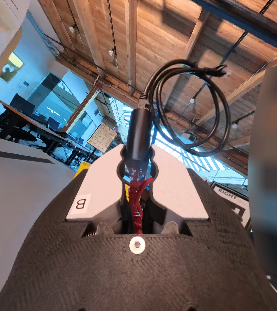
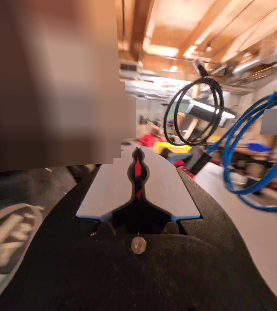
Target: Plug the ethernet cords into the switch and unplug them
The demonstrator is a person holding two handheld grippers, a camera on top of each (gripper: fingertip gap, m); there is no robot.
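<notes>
My left gripper [image 1: 138, 149] is shut on the small black switch [image 1: 139, 131] and holds it up in the air. A coiled black ethernet cord [image 1: 201, 109] is plugged into its far end, with its free plug sticking out at the top. A red cord [image 1: 137, 193] leaves the near end and runs back between the fingers. My right gripper [image 2: 138, 149] is shut on a thin red cord [image 2: 137, 165]. In the right wrist view the switch [image 2: 200, 159] shows farther off, with the black coil [image 2: 193, 114] and a blue coiled cord [image 2: 252, 151] hanging from it.
Both cameras tilt up toward a wooden beam ceiling [image 1: 151, 42]. A white table [image 2: 235, 218] lies below right. Desks and chairs [image 1: 25, 121] stand far off, and yellow and red bins [image 2: 171, 148] sit behind. Large blurred patches cover parts of both views. The gap from one gripper's tips to the other's is roughly 20 centimetres.
</notes>
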